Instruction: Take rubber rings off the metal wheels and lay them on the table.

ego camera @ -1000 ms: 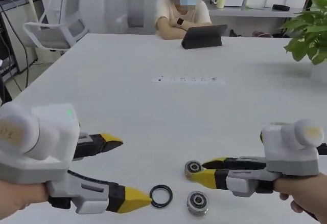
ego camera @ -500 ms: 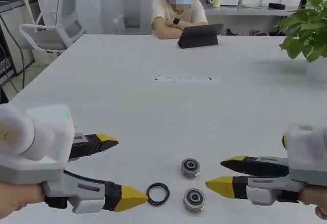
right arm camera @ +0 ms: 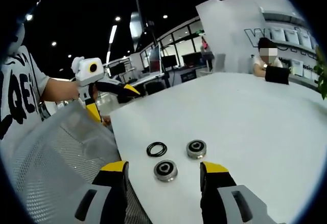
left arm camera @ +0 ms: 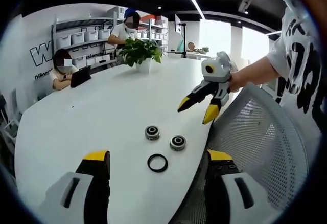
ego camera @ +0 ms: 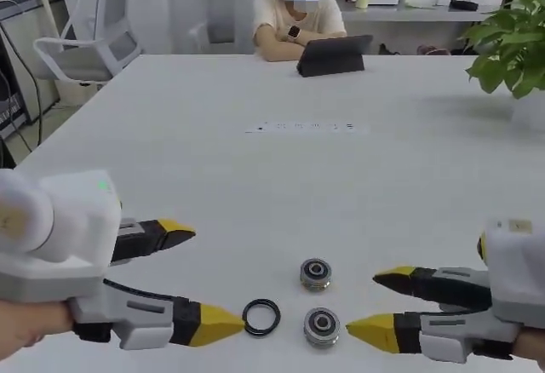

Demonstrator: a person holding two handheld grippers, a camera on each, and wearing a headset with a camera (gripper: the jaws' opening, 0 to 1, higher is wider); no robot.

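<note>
With the jaws of the left gripper [ego camera: 217, 279] and right gripper [ego camera: 361, 302] held wide and empty, the nearer wheel [ego camera: 322, 325] could have been knocked across the surface [ego camera: 281, 177] if clipped off-centre

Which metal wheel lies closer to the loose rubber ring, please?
The wheel at the table's near edge; the other wheel sits farther from the ring.

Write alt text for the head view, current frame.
Two open, yellow-tipped grippers, the left gripper and the right gripper, flank a loose black rubber ring, a nearer metal wheel and a farther metal wheel, all lying apart on a white table. At the far end a seated person faces a tablet; a plant stands at right.
</note>
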